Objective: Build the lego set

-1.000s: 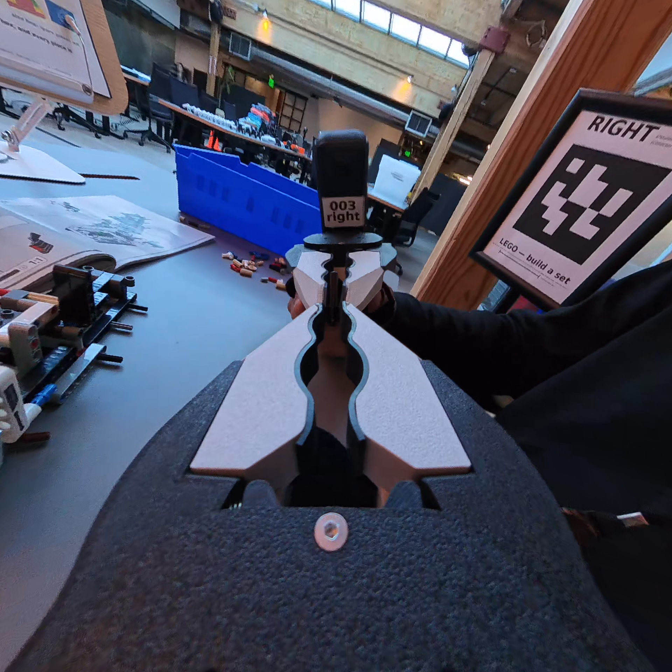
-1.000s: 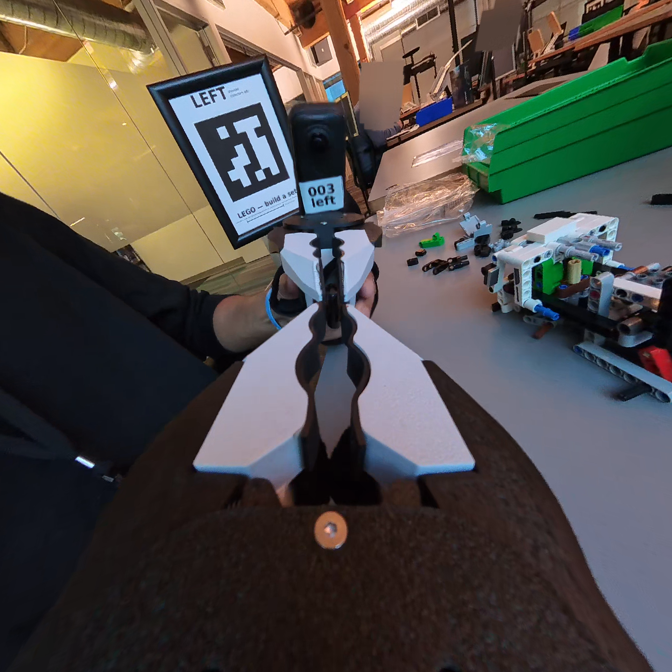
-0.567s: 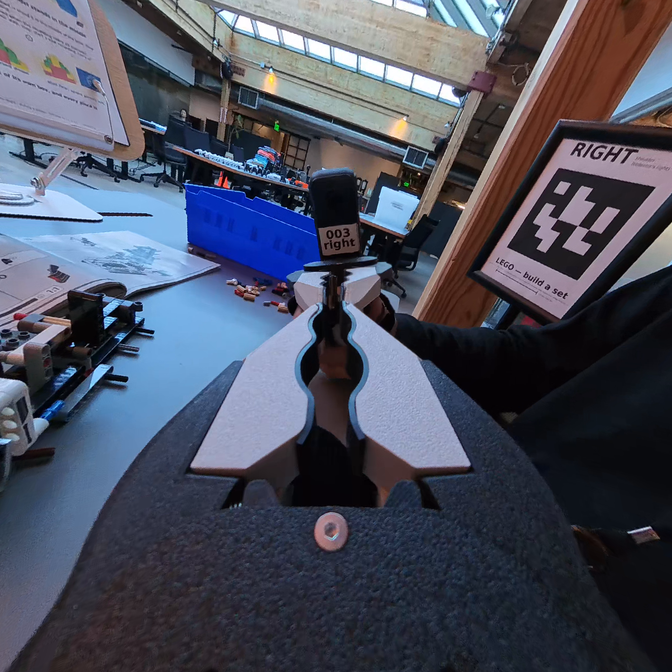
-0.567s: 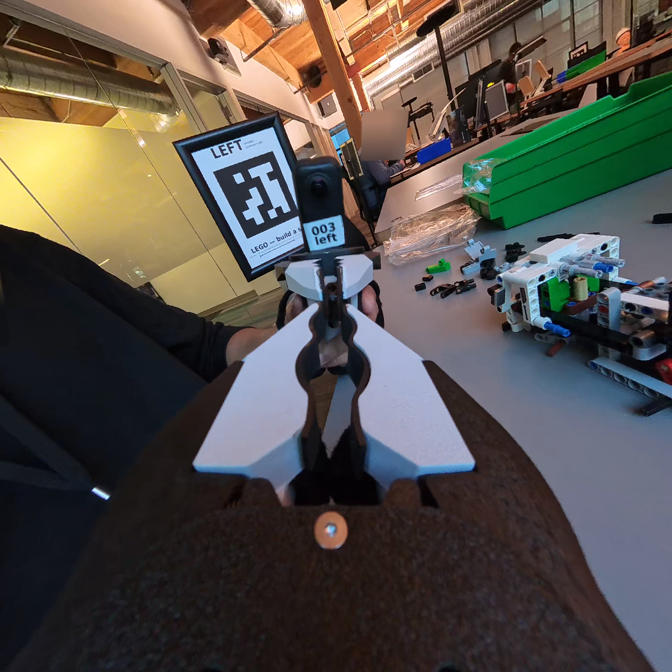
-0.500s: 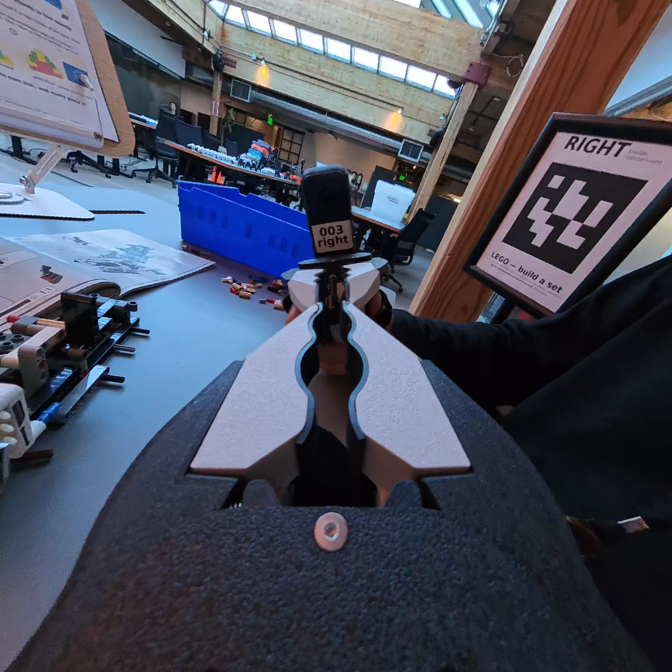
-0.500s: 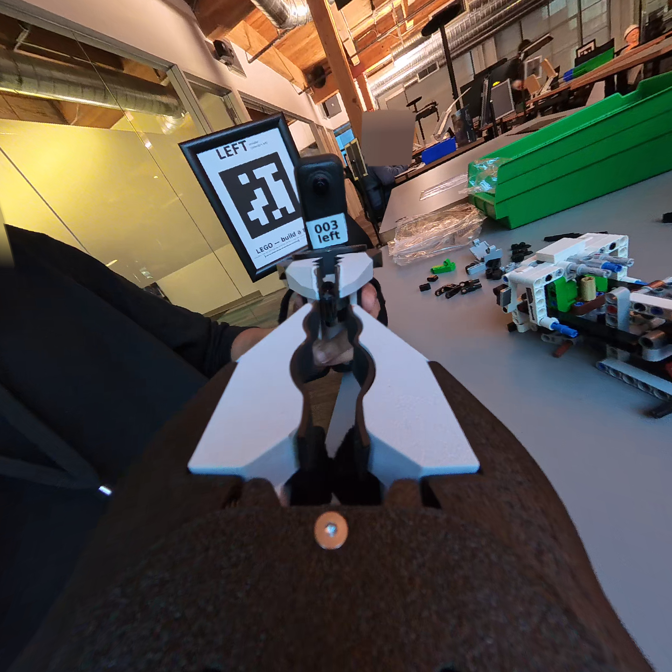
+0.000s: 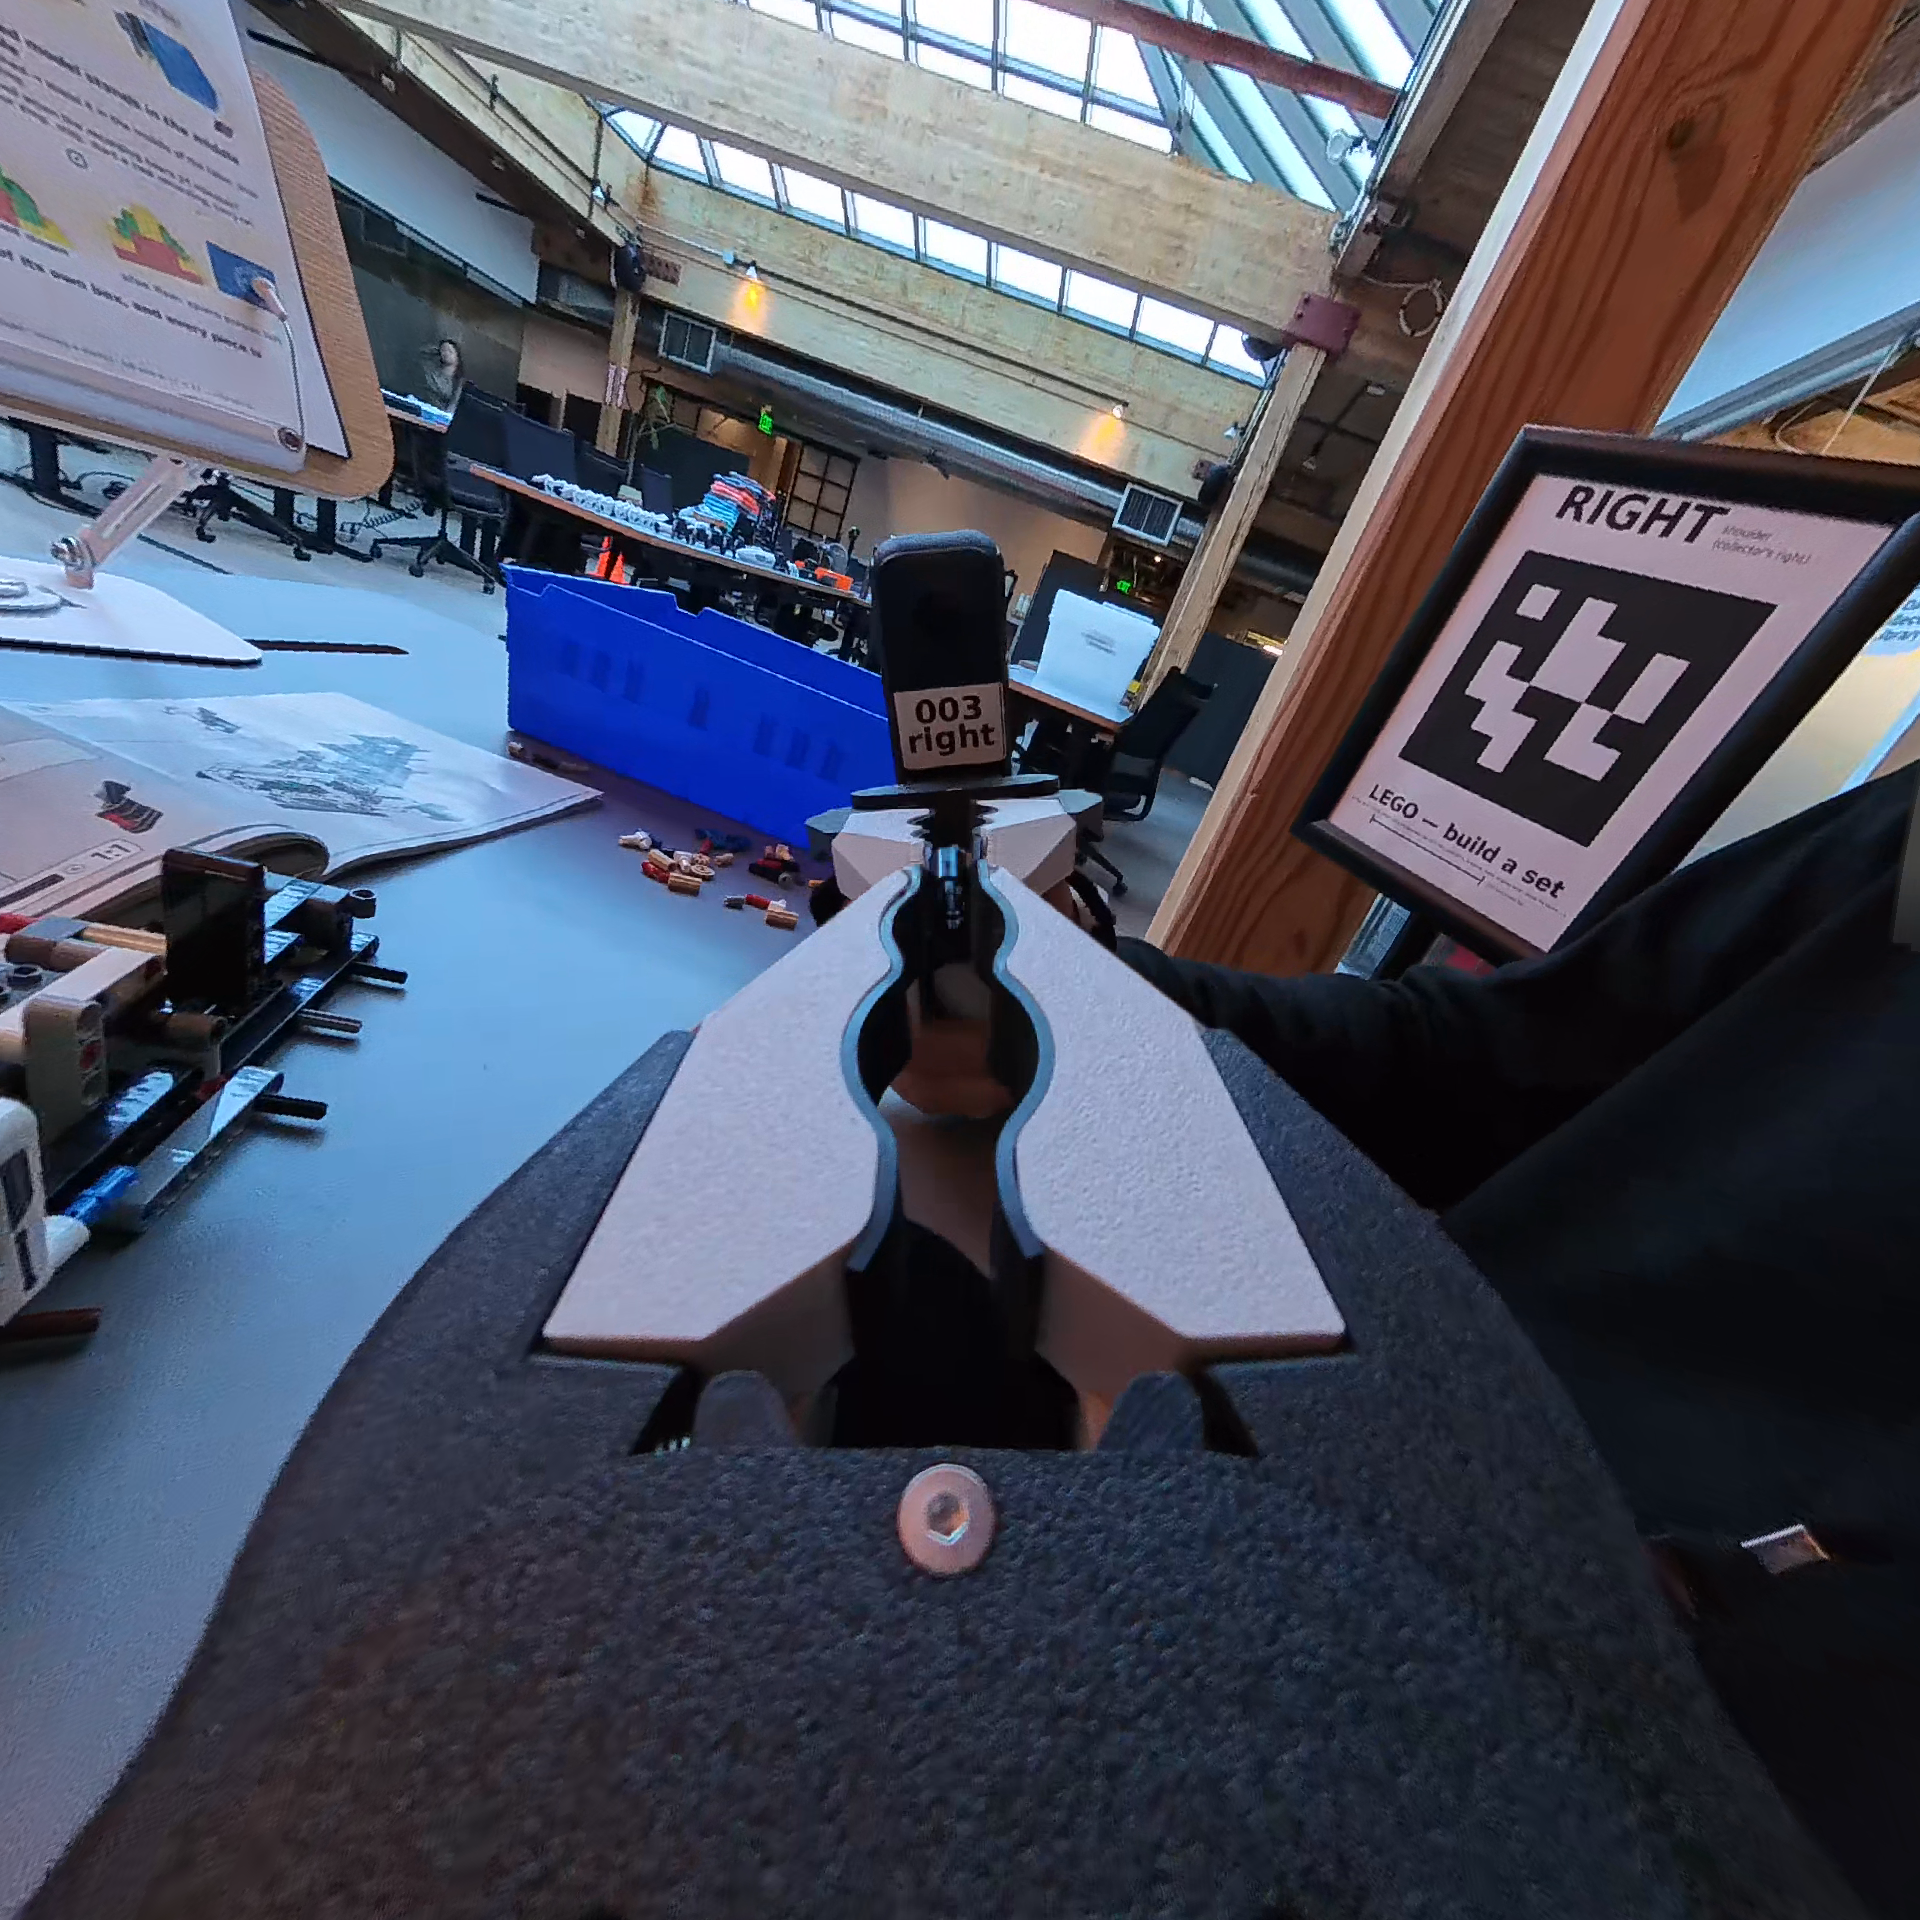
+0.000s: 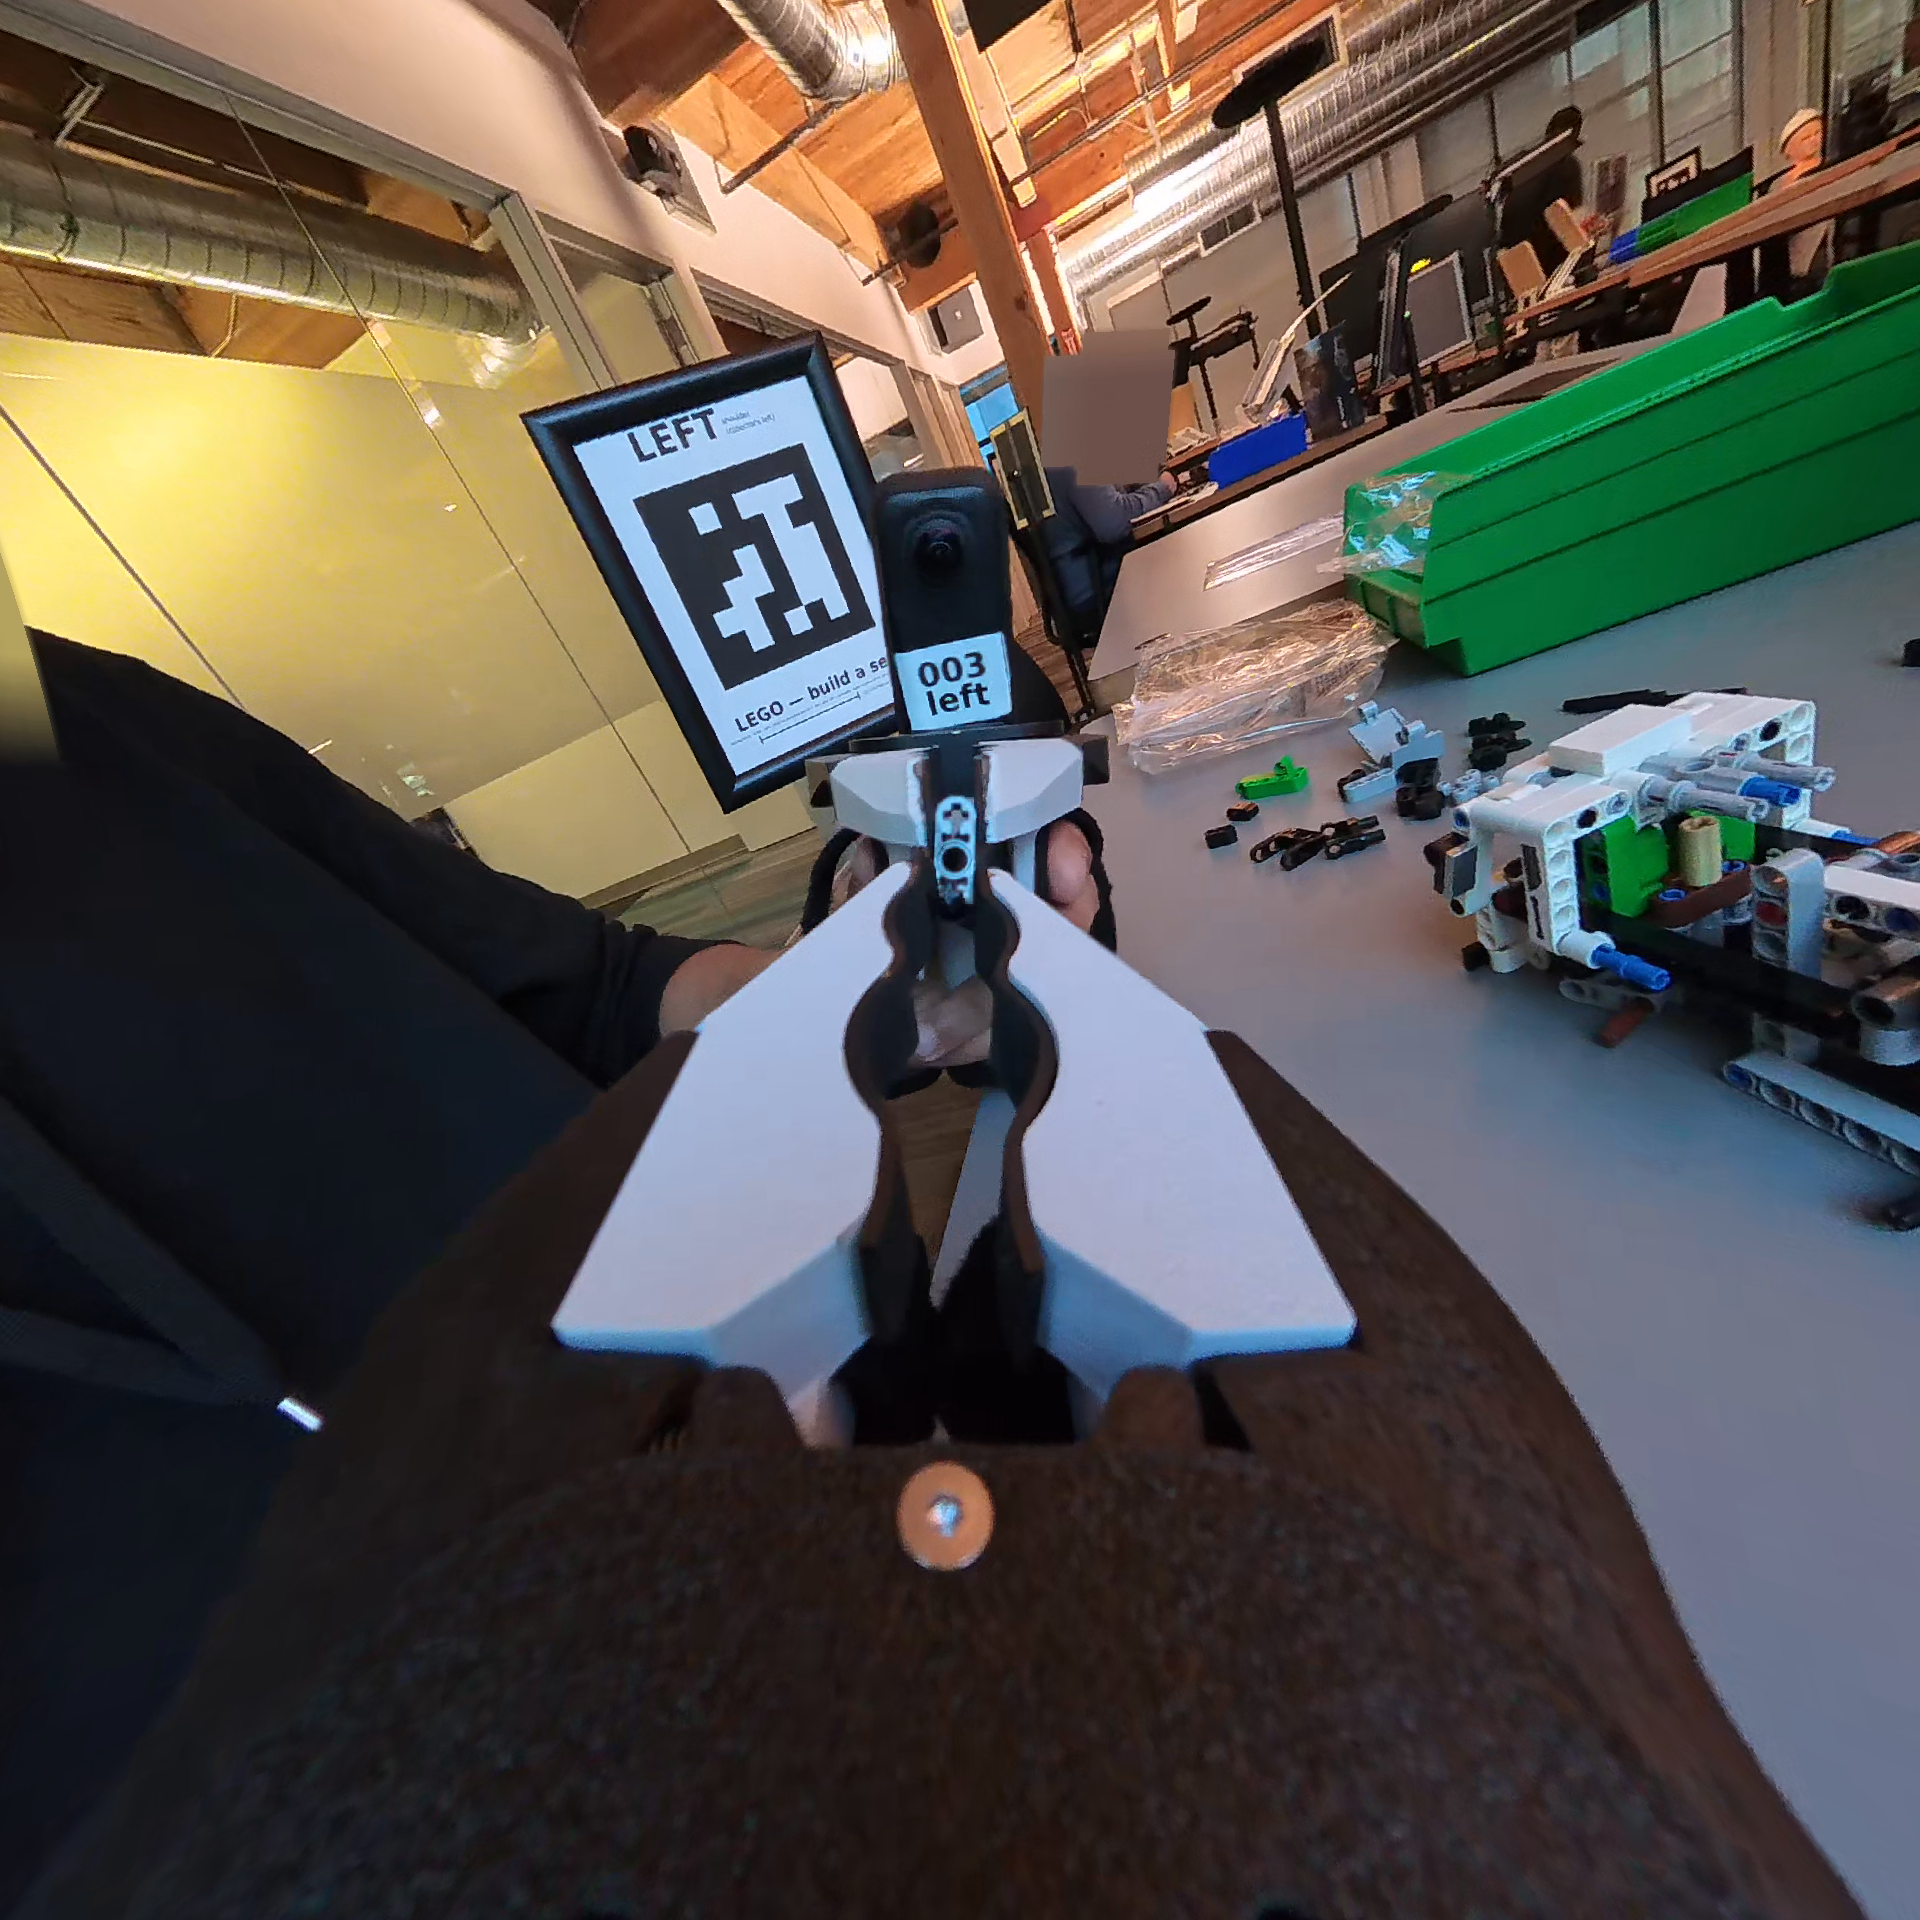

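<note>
Both tongs are lifted over the grey table [image 8: 1558, 1299] and point at each other, tip to tip. L gripper [image 7: 948, 899]: its jaws are almost together, only a thin slit at the tips. R gripper [image 8: 951, 899]: same, tips nearly closed. Just where the two meet I see a small white piece [image 8: 954, 840] with holes, standing upright. It sits in the slit, but I cannot tell which gripper really clamps it, or if both do.

The half-built lego model [image 8: 1662, 873], white, black and green w/ blue pins, lies on the table to the R gripper's right side, well apart from the tips. Near it are loose black parts [image 8: 1314, 836], an empty plastic bag [image 8: 1247, 675] and, behind, a green bin [image 8: 1662, 540].

In the left wrist view the open manual [image 7: 291, 769] lies behind the model. Small red and tan pieces [image 7: 707, 878] are scattered in front of a blue bin [image 7: 686, 707]. One framed sign [image 7: 1600, 696] stands at the table edge beside a black sleeve [image 7: 1455, 1039].
</note>
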Available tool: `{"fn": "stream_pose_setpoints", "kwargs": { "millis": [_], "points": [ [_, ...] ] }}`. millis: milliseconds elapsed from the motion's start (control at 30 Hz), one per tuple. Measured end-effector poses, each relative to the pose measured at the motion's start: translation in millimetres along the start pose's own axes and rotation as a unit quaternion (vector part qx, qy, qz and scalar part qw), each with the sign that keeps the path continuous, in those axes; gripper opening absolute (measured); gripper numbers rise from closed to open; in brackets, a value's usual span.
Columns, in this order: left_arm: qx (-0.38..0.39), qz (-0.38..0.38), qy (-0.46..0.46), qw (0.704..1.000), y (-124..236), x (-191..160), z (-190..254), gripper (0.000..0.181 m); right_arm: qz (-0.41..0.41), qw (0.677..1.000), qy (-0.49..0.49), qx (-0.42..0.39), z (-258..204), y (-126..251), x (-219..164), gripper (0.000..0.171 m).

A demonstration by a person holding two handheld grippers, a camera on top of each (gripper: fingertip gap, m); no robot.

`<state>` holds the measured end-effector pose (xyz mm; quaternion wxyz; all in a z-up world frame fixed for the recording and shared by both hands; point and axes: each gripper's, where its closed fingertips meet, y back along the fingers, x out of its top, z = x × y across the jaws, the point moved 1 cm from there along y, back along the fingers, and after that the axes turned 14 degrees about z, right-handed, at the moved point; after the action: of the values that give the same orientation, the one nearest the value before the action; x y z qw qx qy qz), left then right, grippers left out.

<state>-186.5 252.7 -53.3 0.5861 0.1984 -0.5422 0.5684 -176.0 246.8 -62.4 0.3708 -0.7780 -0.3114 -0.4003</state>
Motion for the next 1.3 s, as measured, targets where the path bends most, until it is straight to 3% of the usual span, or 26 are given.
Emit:
{"fn": "stream_pose_setpoints", "kwargs": {
  "millis": [167,233,367,567,800,933,1100,1233,1300],
  "points": [
    [0.005,-0.028,0.008,1.0,4.9,-4.7,-3.0,0.005,-0.025,0.999,0.028,-0.014,2.6,3.7,-4.3,0.006],
    [0.021,-0.044,-0.011,0.999,14.3,-1.3,-10.0,0.006,-0.093,0.992,0.071,-0.049,14.2,24.2,-2.4,0.021],
    [0.045,-0.1,-0.025,0.994,32.6,-7.3,-27.7,0.006,-0.282,0.934,0.196,-0.101,53.1,83.4,-32.9,0.029],
    [0.058,-0.185,-0.063,0.979,40.7,-27.3,-39.6,0.006,-0.358,0.909,0.208,-0.044,74.2,85.6,-54.0,0.02],
    [0.04,-0.182,-0.093,0.978,40.4,-24.5,-38.8,0.007,-0.407,0.888,0.214,0.02,80.3,73.2,-69.5,0.018],
    [0.037,-0.181,-0.114,0.976,40.2,-23.2,-42.2,0.007,-0.406,0.879,0.248,0.018,81.1,70.7,-71.5,0.004],
    [0.026,-0.189,-0.146,0.971,31.9,-26.9,-44.7,0.006,-0.402,0.87,0.285,0.006,82.1,70.0,-71.0,0.003],
    [0.041,-0.194,-0.154,0.968,23.2,-29.1,-54.9,0.006,-0.366,0.84,0.401,0.009,84.9,52.1,-35.3,0.003],
    [0.053,-0.201,-0.145,0.967,22.0,-31.8,-62.0,0.006,-0.34,0.798,0.496,0.018,83.7,40.4,-11.2,0.003]
  ]
}}
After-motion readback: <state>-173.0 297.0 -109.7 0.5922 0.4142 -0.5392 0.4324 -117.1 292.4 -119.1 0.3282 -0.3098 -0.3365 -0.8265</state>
